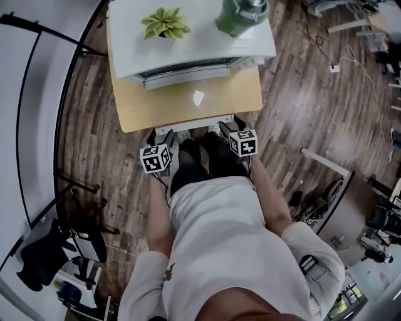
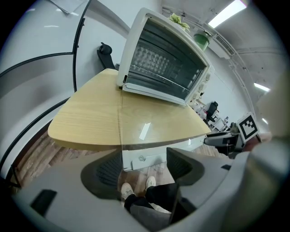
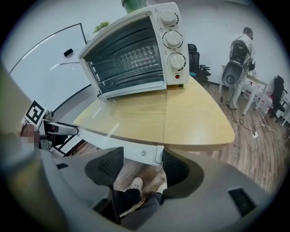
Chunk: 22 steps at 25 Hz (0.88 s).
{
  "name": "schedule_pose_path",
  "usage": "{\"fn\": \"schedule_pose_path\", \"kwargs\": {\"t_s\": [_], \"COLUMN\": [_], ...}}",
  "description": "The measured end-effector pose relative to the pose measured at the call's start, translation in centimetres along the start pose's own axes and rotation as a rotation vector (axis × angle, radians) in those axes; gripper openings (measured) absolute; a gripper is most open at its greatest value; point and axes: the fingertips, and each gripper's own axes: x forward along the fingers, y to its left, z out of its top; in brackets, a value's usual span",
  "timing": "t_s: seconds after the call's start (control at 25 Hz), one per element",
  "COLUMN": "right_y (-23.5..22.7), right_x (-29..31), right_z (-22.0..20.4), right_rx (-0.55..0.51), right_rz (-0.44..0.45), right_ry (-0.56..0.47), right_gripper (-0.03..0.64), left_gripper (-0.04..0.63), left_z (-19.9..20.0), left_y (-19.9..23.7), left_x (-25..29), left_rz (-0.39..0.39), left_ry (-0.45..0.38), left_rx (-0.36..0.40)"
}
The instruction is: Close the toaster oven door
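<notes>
A white toaster oven (image 1: 188, 37) stands at the back of a light wooden table (image 1: 128, 106). Its glass door (image 1: 198, 97) hangs open, lying flat out over the tabletop, and its white handle bar (image 1: 194, 127) is at the near edge. My left gripper (image 1: 160, 134) is at the bar's left end, my right gripper (image 1: 229, 125) at its right end. In the left gripper view the handle (image 2: 142, 158) shows between the wide jaws of that gripper (image 2: 145, 168), with no pad pressing on it. In the right gripper view the bar's end (image 3: 152, 154) sits in the wide gap of that gripper (image 3: 141, 166).
A small potted plant (image 1: 166, 24) and a green jar (image 1: 241, 14) sit on top of the oven. Three knobs (image 3: 173, 40) line its right side. A black curved rail (image 1: 59, 125) runs along the left. Office chairs (image 3: 235, 74) and floor cables (image 1: 341, 63) are at the right.
</notes>
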Motion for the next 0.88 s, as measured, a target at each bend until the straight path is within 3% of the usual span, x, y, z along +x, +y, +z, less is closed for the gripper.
{"fn": "schedule_pose_path", "kwargs": {"t_s": [0.88], "right_y": [1.0], "right_x": [-3.5], "right_z": [2.1], "right_rx": [0.048], "right_rz": [0.027], "right_ry": [-0.069], "right_gripper": [0.276], "left_gripper": [0.284], "left_z": [1.9], "left_y": [-1.0], "left_x": [-3.1], "left_rz": [0.038], "left_ry": [-0.080], "left_rx": [0.039]}}
